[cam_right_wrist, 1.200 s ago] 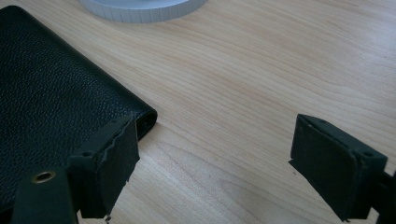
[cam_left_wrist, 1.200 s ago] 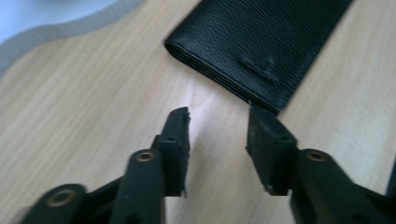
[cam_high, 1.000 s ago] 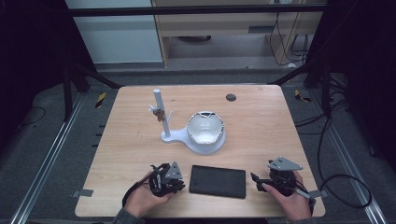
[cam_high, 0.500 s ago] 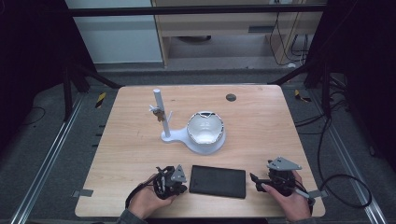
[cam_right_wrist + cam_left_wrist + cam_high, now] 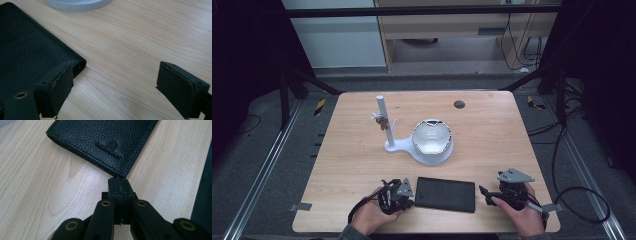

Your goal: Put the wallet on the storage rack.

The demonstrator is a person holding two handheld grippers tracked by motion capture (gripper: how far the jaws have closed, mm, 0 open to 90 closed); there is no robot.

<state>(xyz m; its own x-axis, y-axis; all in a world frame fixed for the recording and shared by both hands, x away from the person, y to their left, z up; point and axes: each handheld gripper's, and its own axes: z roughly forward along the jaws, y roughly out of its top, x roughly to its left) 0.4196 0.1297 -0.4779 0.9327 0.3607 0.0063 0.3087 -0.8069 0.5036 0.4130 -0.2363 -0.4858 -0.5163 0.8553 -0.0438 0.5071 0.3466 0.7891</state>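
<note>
A black leather wallet (image 5: 445,194) lies flat and closed near the front edge of the bench (image 5: 492,130), about midway between its front corners. The left tool (image 5: 119,185) is clenched, its jaws pressed together on nothing, the tips right at the wallet's near corner; whether they touch the leather I cannot tell. The right tool (image 5: 120,87) is released, jaws spread wide, one jaw level with the wallet's right end and the other over bare wood. Farther back, near the middle of the bench, stands a white stand (image 5: 387,130) with an upright post, joined to a white bowl-shaped dish (image 5: 432,140). A small dark disc (image 5: 458,104) sits toward the back edge.
</note>
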